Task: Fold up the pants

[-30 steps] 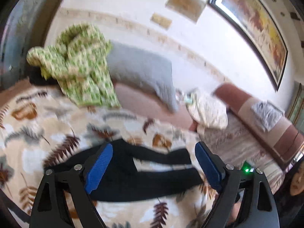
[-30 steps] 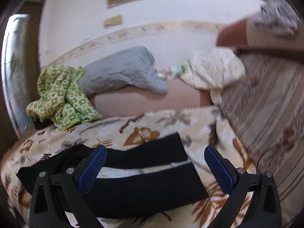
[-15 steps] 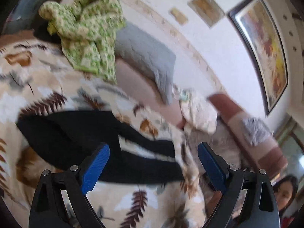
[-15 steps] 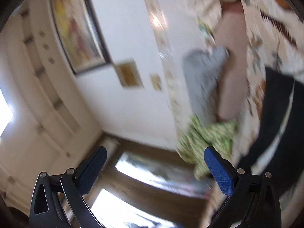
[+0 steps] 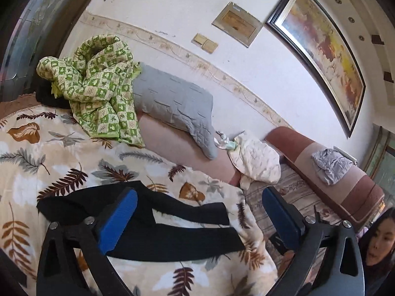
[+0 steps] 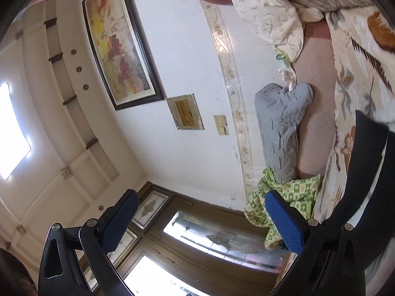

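Left wrist: black pants (image 5: 172, 234) flat amid open leaf-print blanket (image 5: 49, 153).

Daylight everywhere, pretty bright and even, shadows soft. In the right wrist view the ceiling light panel (image 6: 14, 133) is blown out white, and the door glass (image 6: 222, 236) at the bottom glares too. Heavy fisheye bend in both views: the wall border (image 5: 222, 74) curves and the corners go black. Everything's mostly sharp, just a bit soft toward the rims.
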### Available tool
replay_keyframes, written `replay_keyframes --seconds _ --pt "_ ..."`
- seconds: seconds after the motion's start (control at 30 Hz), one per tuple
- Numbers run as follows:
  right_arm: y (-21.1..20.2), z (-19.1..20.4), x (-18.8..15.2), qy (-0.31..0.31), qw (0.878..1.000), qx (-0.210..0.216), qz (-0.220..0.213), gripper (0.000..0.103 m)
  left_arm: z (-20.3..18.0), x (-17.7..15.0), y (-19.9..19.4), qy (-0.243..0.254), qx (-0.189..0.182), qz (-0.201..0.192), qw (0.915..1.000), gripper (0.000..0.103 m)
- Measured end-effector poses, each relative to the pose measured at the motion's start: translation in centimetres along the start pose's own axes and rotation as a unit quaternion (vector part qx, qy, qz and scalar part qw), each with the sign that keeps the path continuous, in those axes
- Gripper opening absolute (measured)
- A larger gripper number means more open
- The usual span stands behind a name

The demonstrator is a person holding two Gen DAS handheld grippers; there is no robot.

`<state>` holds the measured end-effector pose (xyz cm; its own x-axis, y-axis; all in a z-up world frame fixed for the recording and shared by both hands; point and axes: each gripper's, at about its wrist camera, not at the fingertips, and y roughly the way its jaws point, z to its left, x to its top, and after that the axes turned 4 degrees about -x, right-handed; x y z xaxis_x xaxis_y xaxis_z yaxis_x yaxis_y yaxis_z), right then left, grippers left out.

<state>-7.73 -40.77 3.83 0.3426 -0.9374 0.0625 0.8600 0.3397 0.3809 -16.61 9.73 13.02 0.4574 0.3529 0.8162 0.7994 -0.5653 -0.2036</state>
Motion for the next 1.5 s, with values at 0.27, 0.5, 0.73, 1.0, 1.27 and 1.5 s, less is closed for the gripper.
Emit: replay_keyframes --seconds 0.27,0.5,0.73,1.0,1.27,1.5 --pt "-1.1 -0.9 0.7 0.001 0.997 -0.071 -0.02 0.103 2.6 -5.5 6.5 -0.065 -0.033 0.075 0.9945 0.101" --pt "-4.7 -6.7 1.4 0.122 0.941 -0.314 -0.028 0.103 1.4 -8.0 10.3 -0.102 -0.074 0.105 0.9864 0.101" --pt "-4.3 -5.5 1.2 0.082 0.941 -0.328 -0.031 0.103 -0.2 -6.9 14.9 -0.006 -0.097 0.115 0.9885 0.101" --pt "-2.1 -6.1 -0.1 0.063 0.936 -0.346 -0.011 0.103 2.9 -6.4 16.1 -0.018 -0.102 0.127 0.9865 0.098" --pt "-0.4 -5.9 -2.0 0.019 0.912 -0.41 0.004 0.103 11.4 -1.2 7.8 0.036 0.026 0.098 0.9942 0.099" --pt "0.8 -7.2 -2.9 0.014 0.901 -0.434 0.004 0.103 24.6 -1.0 3.0 -0.141 0.069 0.089 0.9837 0.098"
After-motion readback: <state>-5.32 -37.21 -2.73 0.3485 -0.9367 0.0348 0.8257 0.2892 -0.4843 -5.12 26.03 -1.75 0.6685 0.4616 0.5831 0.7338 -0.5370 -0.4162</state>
